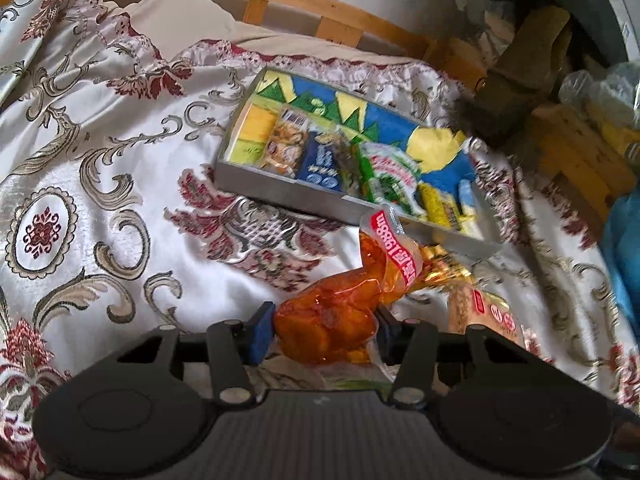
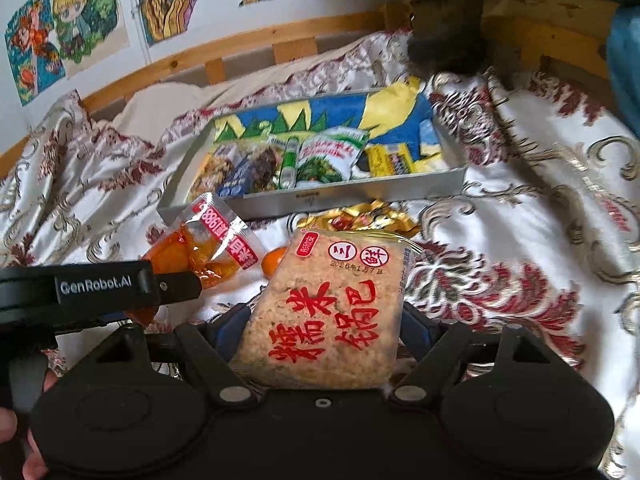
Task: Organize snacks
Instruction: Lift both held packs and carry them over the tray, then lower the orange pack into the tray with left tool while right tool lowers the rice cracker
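left hand-held gripper [image 1: 320, 330] clamping orange packet [image 1: 332, 324], right hand-held gripper [image 2: 326, 330] clamping rice cake [image 2: 324, 312]

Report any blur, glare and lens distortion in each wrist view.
Left wrist view: motion blur smears the gold foil wrapper and the right edge; glare glints on the clear orange snack pouch. Right wrist view: the beige rice cake packet is sharp, the patterned bedspread blurs, and fisheye bends the wooden bed rail.

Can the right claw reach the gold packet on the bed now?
Probably not: the right claw is already shut on the rice cake packet, which also hangs in front of the gold packet.
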`<move>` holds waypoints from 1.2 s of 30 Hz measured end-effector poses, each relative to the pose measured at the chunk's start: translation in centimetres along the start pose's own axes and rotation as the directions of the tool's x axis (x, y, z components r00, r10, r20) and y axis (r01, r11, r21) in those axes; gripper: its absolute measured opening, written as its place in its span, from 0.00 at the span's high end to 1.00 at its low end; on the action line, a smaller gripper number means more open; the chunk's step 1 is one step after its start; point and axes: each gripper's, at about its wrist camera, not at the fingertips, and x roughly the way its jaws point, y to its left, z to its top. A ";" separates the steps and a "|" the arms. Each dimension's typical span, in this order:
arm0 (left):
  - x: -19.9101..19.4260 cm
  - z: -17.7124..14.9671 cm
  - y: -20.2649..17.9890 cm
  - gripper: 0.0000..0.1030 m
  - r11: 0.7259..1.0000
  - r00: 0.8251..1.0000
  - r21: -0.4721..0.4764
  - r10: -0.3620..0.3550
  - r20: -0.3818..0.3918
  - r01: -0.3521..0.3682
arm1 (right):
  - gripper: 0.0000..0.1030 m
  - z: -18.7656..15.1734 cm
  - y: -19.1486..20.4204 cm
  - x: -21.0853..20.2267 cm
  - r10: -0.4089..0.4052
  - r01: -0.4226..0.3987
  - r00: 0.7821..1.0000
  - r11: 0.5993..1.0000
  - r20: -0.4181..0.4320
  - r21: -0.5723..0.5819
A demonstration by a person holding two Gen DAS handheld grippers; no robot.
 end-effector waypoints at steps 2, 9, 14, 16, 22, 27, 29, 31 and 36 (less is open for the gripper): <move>-0.6 0.5 -0.7 0.47 1.000 1.000 0.006 -0.013 0.014 0.013 | 0.22 0.3 -0.5 -1.0 -0.002 0.002 1.000 1.000 0.031 0.007; -0.9 3.2 -3.0 0.47 0.999 0.997 -0.004 -0.041 0.061 0.042 | 0.22 2.7 -2.7 -2.8 -0.007 -0.003 0.988 0.998 0.152 0.067; -0.6 6.0 -4.8 0.47 0.996 0.992 -0.036 -0.074 0.102 0.078 | 0.22 4.5 -4.0 -2.8 -0.017 0.000 0.977 0.997 0.213 0.077; -0.3 7.3 -5.5 0.47 0.996 0.989 -0.034 -0.079 0.122 0.084 | 0.22 5.4 -4.5 -2.6 -0.030 0.014 0.965 0.998 0.259 0.063; 2.0 10.6 -6.6 0.47 0.995 0.985 -0.045 -0.078 0.154 0.086 | 0.22 7.6 -6.7 0.3 -0.043 0.024 0.942 0.998 0.333 0.061; 5.1 12.5 -6.6 0.47 0.996 0.986 -0.052 -0.063 0.151 0.072 | 0.22 10.3 -7.6 5.2 -0.057 0.038 0.932 0.997 0.357 0.062; 6.6 13.2 -6.8 0.47 0.996 0.988 -0.054 -0.061 0.145 0.069 | 0.22 11.2 -7.8 7.0 -0.062 0.040 0.927 0.997 0.371 0.066; 8.1 13.5 -6.9 0.47 0.997 0.990 -0.053 -0.052 0.133 0.059 | 0.22 11.7 -8.2 8.6 -0.061 0.032 0.922 0.996 0.381 0.083; 11.4 13.9 -7.6 0.47 0.999 0.995 -0.029 -0.032 0.097 0.035 | 0.22 12.6 -8.9 12.3 -0.040 0.003 0.936 0.994 0.348 0.107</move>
